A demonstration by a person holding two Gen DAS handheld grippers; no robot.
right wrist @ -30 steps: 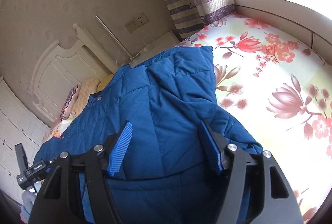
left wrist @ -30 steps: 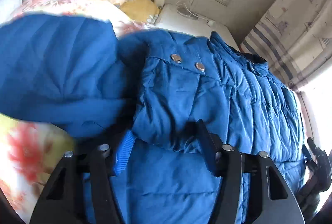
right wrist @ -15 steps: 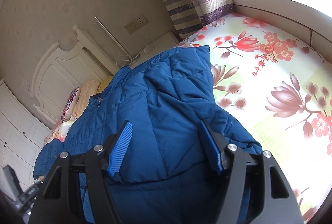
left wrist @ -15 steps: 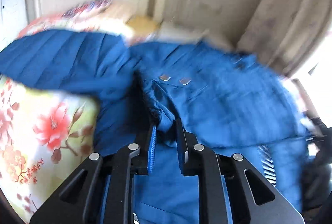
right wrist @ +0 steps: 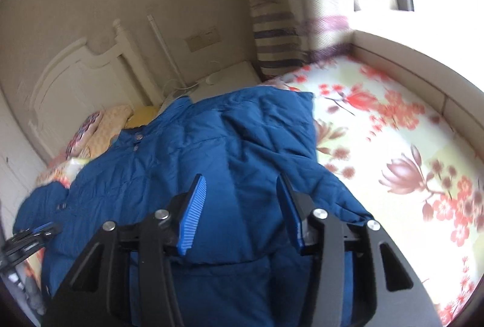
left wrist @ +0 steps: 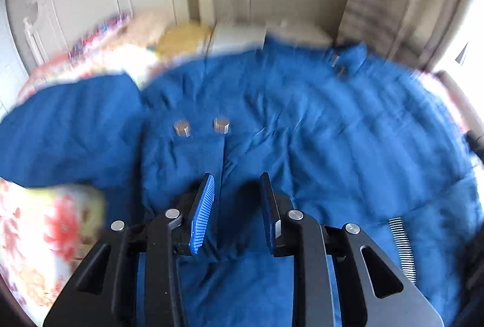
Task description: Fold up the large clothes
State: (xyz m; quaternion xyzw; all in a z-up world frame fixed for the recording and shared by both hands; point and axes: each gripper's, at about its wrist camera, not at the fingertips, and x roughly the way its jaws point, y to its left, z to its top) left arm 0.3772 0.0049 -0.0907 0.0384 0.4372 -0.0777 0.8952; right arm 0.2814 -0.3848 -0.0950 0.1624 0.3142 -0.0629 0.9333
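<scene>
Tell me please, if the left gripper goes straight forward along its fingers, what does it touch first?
Most likely the blue jacket: the left gripper is open just above its front, near two metal snaps. The frame is blurred, so the depth is uncertain.

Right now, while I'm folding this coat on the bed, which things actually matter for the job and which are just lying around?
For the job:
blue padded coat
left gripper, open
right gripper, open
floral bedsheet under the coat

Just lying about:
pillows
yellow cushion
white nightstand
striped curtain
</scene>
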